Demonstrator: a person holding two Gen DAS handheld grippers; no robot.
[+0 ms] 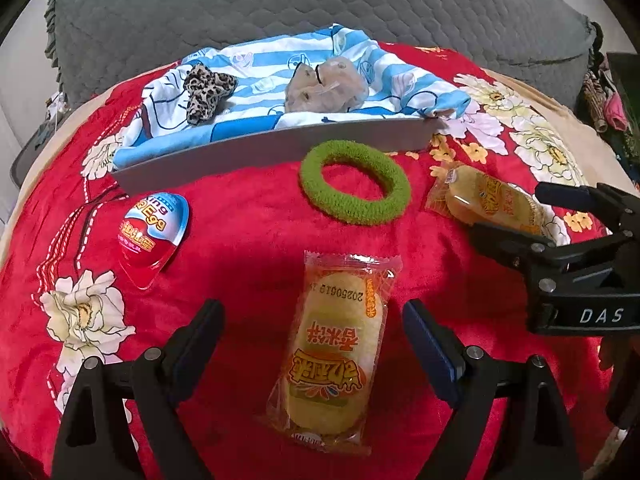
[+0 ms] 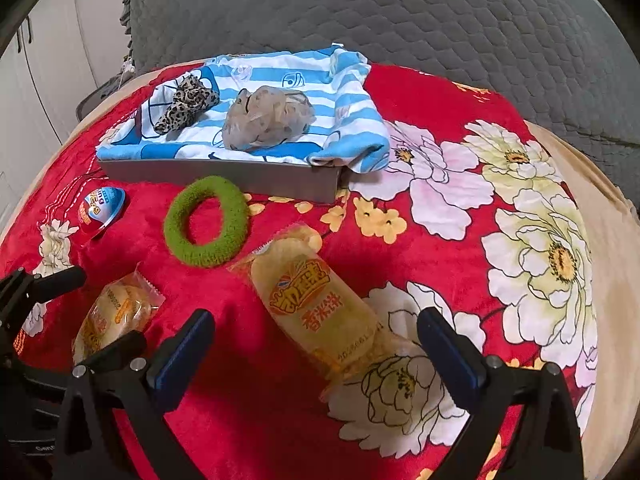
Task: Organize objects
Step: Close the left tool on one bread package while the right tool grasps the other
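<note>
On a red floral blanket lie two yellow rice-cracker packets, a green hair ring and a red-and-blue surprise egg. My left gripper is open, its jaws on either side of one packet, which also shows in the right wrist view. My right gripper is open around the other packet, seen at the right in the left wrist view. A grey tray lined with blue striped cloth holds a leopard scrunchie and a beige scrunchie.
A grey quilted cushion stands behind the tray. White cabinet doors are at the far left. The blanket's beige edge runs along the right.
</note>
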